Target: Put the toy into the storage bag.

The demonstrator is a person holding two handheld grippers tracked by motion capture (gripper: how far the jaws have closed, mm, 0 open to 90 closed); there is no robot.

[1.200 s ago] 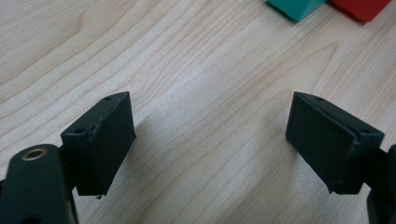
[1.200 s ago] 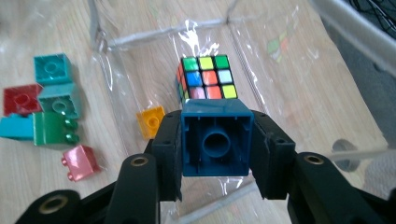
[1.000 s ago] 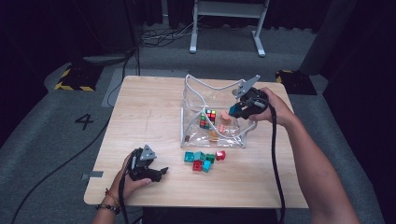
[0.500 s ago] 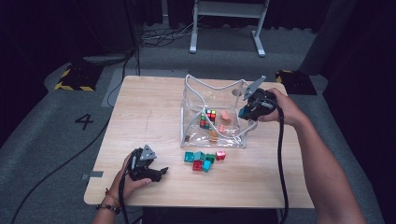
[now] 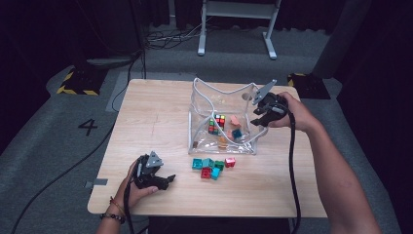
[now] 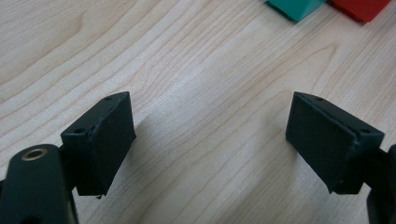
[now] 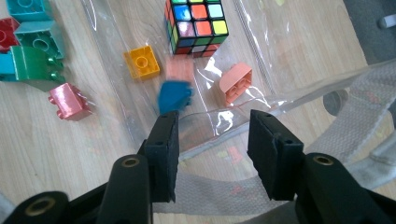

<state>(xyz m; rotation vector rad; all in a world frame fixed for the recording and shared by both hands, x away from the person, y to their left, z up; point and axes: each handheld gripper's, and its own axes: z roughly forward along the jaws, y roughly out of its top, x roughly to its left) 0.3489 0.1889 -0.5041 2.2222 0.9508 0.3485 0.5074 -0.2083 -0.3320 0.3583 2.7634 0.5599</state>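
- The table carries a clear bag at centre frame.
- The right forearm reaches up from the lower right; its right hand-held gripper hangs above the bag's right rim, jaws partly apart and just opening, gripping nothing.
- A blue block, blurred, lies in the bag.
- The left hand-held gripper, lower left, rests gaping wide on the table.

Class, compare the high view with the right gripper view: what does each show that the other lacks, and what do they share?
High view: the wooden table, the left gripper resting on it, the number 4 on the floor. Right gripper view: the studs on the orange block and the pink block's hollow underside. Both: the colour cube, the clear bag, loose blocks outside it.
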